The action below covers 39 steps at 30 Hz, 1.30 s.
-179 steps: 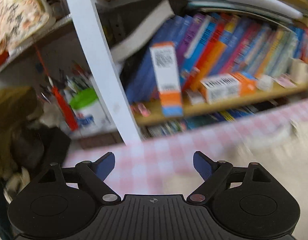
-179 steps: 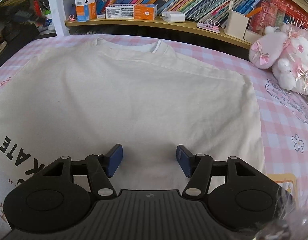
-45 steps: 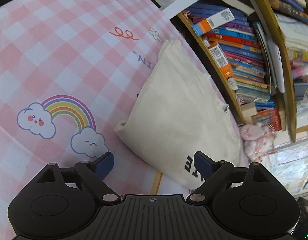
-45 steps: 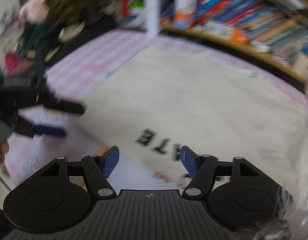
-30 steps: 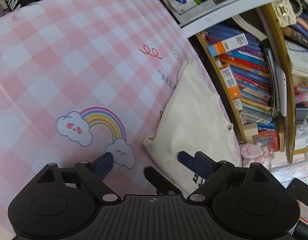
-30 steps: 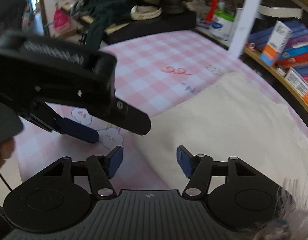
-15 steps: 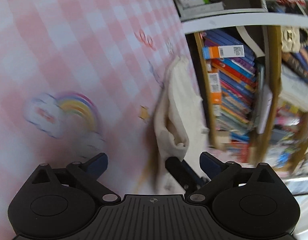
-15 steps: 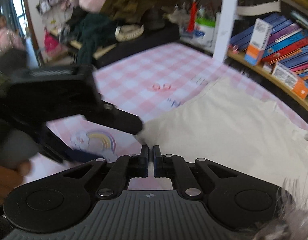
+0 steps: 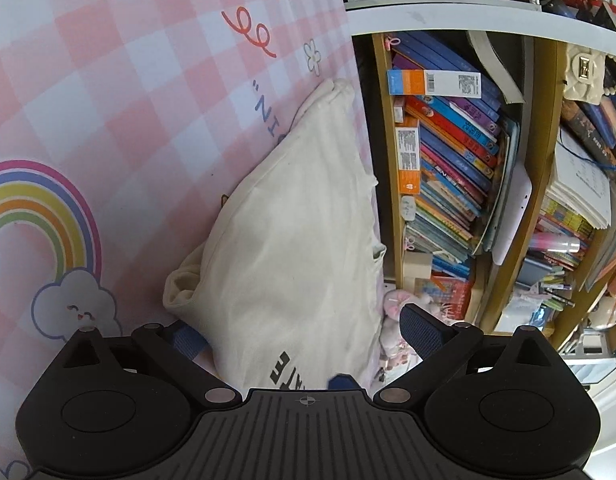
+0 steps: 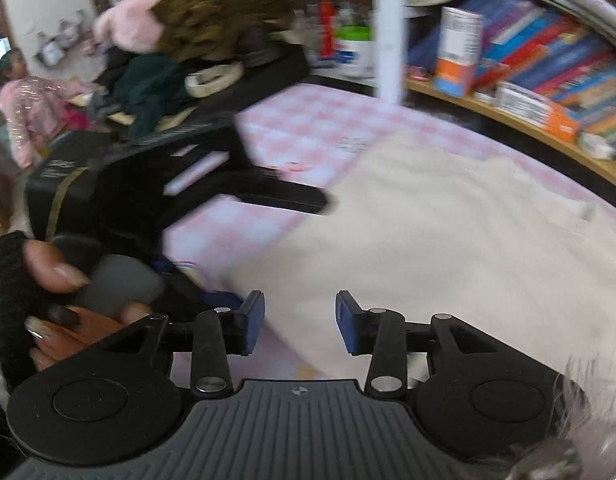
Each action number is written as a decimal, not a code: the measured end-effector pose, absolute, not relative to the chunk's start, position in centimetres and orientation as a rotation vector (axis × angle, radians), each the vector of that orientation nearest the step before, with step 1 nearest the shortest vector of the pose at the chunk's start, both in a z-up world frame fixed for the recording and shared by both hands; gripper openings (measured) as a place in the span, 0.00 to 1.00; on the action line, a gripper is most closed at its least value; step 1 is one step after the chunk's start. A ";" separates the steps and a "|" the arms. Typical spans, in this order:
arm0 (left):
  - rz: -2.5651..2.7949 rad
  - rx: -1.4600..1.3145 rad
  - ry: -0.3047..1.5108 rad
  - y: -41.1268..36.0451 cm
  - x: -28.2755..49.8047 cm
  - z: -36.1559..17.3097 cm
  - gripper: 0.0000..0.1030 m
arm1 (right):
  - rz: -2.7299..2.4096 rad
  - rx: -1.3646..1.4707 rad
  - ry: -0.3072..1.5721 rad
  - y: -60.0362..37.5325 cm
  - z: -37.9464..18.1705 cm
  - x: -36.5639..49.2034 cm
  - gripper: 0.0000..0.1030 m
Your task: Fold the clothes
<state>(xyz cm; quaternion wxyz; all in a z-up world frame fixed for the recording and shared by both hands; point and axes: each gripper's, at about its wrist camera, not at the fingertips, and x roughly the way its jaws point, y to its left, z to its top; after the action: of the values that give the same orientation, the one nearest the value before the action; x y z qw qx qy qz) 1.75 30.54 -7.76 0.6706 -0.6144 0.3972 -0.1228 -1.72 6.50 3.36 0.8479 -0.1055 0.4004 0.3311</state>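
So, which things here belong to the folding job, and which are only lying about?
Belong to the job:
- cream cotton T-shirt with black letters
- left gripper, open around the shirt's edge
- right gripper, open over the shirt
- pink checked tablecloth under the shirt

Only lying about:
- colourful books on the wooden shelf
- pink plush toy
- pile of dark clothes

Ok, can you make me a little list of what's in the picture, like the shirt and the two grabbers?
shirt: cream T-shirt, folded, black letters near its lower edge
surface: pink checked cloth with a rainbow and clouds
left gripper: open, shirt edge between its fingers
right gripper: open, over the shirt's corner
hand: holds the left gripper's handle
behind: shelf of books
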 end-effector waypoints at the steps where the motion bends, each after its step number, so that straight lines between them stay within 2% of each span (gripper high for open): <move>1: -0.280 -1.386 0.894 30.6 1.7 -7.8 0.97 | 0.672 -0.228 0.849 5.9 3.2 -1.6 0.38; 7: -0.288 -1.387 0.886 30.6 1.6 -7.9 0.97 | 0.681 -0.271 0.840 5.2 2.8 -2.5 0.38; 20: -0.303 -1.427 0.890 31.7 1.2 -8.4 0.98 | 0.869 -0.582 0.713 12.8 0.5 -3.5 0.37; 39: -0.187 -1.352 0.874 34.9 0.5 -7.8 0.98 | 0.930 -0.697 0.761 15.3 -2.0 -2.2 0.34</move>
<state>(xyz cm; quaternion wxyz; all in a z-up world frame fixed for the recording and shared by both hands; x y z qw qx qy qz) 0.53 34.87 -7.76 0.6893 -0.6044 0.3906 -0.0835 -2.16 15.30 -1.95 0.7684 -0.3210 0.3506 0.4286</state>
